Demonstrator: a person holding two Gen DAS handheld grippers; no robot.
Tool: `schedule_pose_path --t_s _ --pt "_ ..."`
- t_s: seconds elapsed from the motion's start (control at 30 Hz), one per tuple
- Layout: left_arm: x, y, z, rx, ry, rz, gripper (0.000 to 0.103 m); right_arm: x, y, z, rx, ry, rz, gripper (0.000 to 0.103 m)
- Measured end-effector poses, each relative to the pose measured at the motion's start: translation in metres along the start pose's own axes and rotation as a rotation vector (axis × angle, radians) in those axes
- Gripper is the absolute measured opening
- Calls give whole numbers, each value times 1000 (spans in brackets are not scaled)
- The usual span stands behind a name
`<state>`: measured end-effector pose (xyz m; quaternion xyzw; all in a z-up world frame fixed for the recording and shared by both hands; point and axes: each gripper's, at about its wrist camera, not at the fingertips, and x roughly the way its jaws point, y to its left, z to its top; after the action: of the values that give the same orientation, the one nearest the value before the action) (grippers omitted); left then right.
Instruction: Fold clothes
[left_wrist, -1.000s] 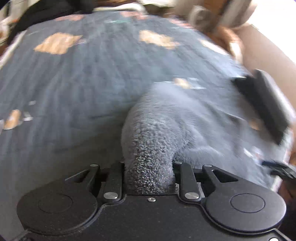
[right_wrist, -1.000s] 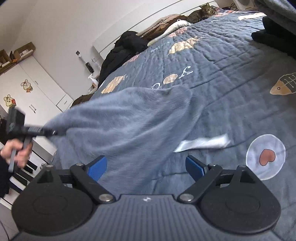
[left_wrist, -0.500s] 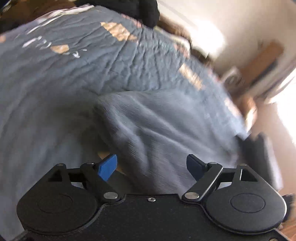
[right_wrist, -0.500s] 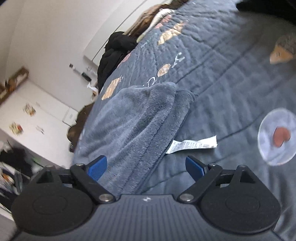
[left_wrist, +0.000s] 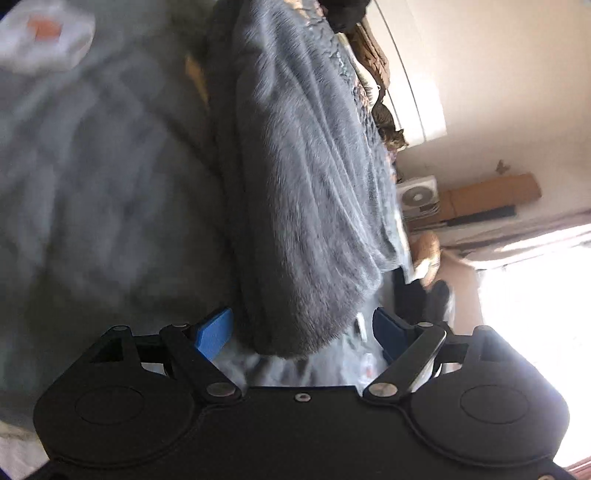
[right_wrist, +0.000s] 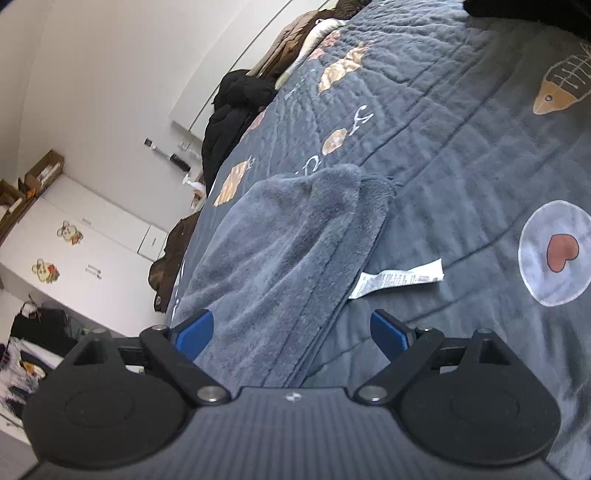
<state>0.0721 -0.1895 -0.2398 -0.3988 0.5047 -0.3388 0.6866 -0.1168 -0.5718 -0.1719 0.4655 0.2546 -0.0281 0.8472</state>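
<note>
Both tongs, left (left_wrist: 303, 332) and right (right_wrist: 291, 332), gape wide and empty over grey fleece garment (right_wrist: 280, 251) on bed quilt (right_wrist: 461, 122); white care label (right_wrist: 399, 282) centre-right, black jacket (right_wrist: 232, 110) upper left.

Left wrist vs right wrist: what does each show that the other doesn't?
Left wrist only: a tabby cat by the wall, a small white fan, a bright window at right.

Right wrist only: the white care label sticking out beside the garment, white cabinets with stickers, a hairbrush on the wall.

Both: the grey fleece garment lying on the dark printed bedspread, and open blue-tipped fingers with nothing gripped.
</note>
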Motion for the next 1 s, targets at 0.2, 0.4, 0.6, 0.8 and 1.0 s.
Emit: schedule_pose_path --t_s 0.2,0.4,0.6,0.8,1.0 --pt "26 6 -10 -37 -9 -41 83 4 11 -5 -19 30 1 92" --pt "38 4 -12 -48 -60 -25 90 7 9 -11 -40 24 48 91" --pt "40 -20 -7 -6 -83 -88 41 14 5 -13 -22 42 35 91" --pt "28 -15 -7 -20 -98 -23 47 16 -9 -9 39 37 31 91" --pt "17 13 -8 -81 -88 26 62 16 -10 -8 43 41 42 92"
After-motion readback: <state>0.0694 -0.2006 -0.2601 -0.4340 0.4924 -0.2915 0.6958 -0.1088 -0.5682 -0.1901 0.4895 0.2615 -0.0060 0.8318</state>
